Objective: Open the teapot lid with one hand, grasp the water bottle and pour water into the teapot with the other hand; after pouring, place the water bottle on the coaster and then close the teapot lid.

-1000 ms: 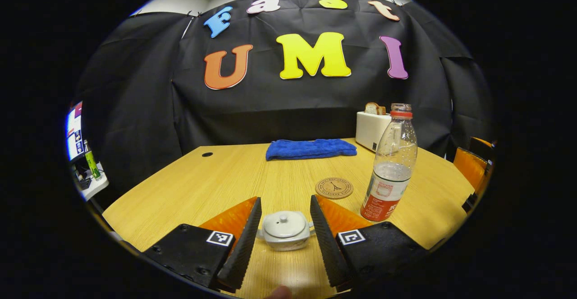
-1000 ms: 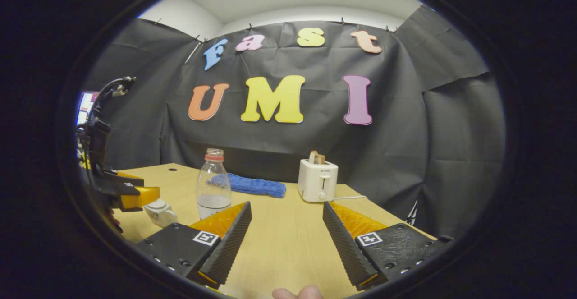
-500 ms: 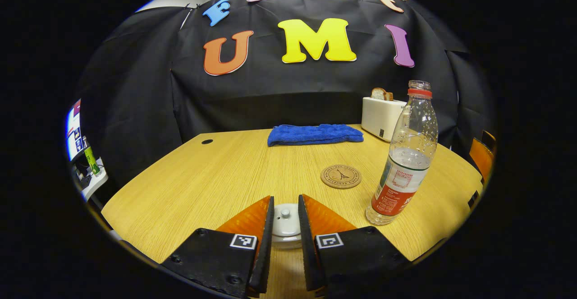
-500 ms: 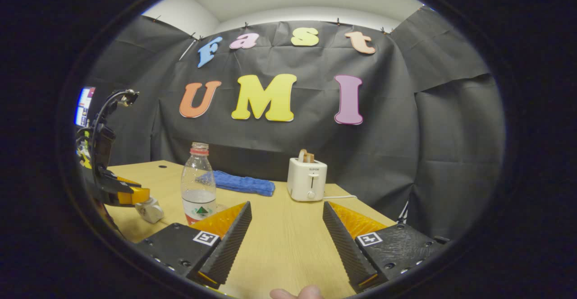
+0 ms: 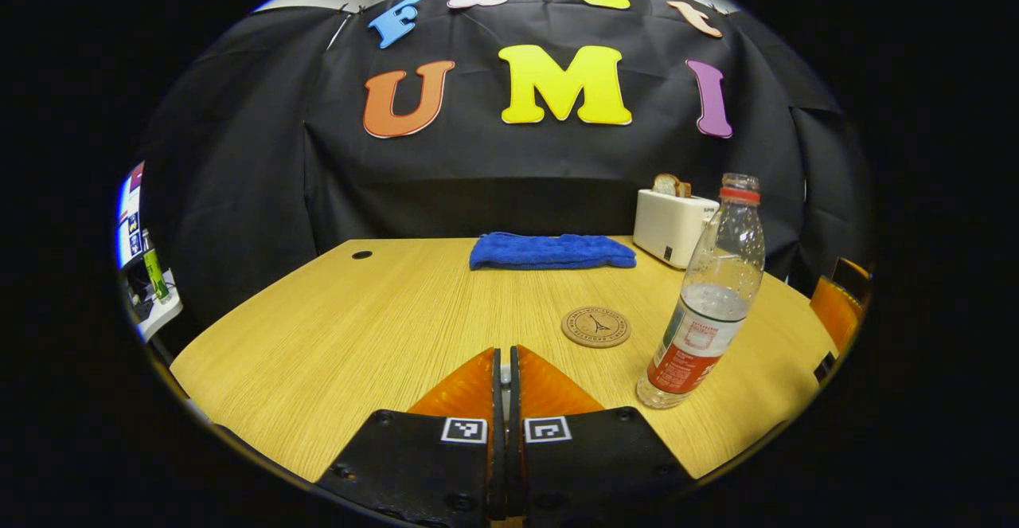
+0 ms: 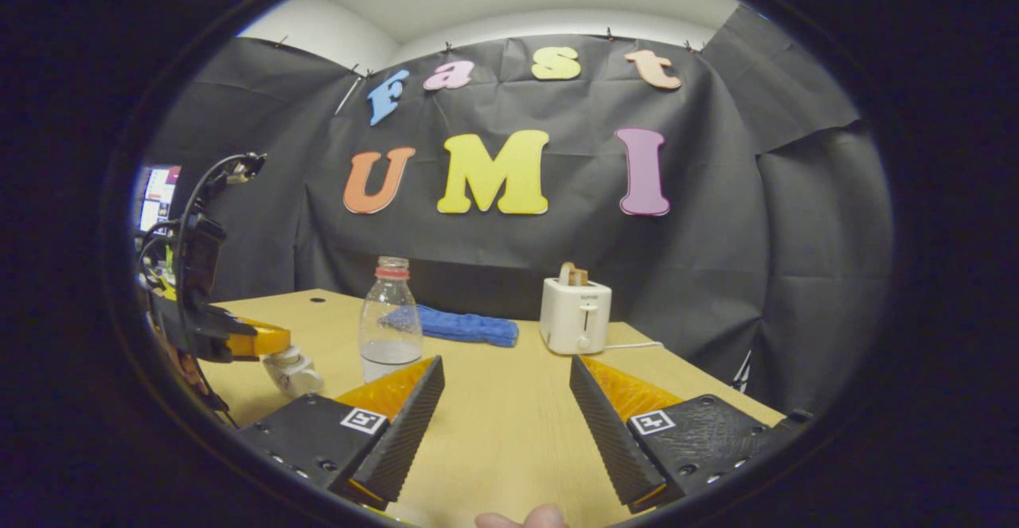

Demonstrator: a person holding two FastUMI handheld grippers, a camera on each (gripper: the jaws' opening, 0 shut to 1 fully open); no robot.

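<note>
Black cloth is hanging behind a pale wooden table (image 5: 358, 329) in the booth, with a folded blue towel (image 5: 551, 251) and a white toaster (image 5: 671, 225) holding a slice of bread lying along its far edge.

From the left gripper view, a round cork coaster (image 5: 595, 326) is sitting bare on the wood, just beside and left of an uncapped water bottle (image 5: 704, 305) that is standing upright, about a third full. The left gripper (image 5: 503, 377) is showing its two fingers drawn almost together, with only a thin slit between them. A sliver of something pale is peeking through that slit, too small to identify from here.

From the right gripper view, the teapot (image 6: 291, 369) is appearing near the table's left edge: a small white pot directly under the tip of the left gripper (image 6: 267, 342), which is reaching over it from the left. Whether the lid is lifted off or seated is too small to tell, though the clenched fingers are sitting right at the top of the pot. The water bottle (image 6: 390, 322) is standing just right of the teapot, apart from it.

The right gripper (image 6: 507, 389) is hovering over bare table with its fingers spread wide, gripping nothing and touching nothing. A fingertip (image 6: 525, 518) of the person is edging in at the bottom of that view.
</note>
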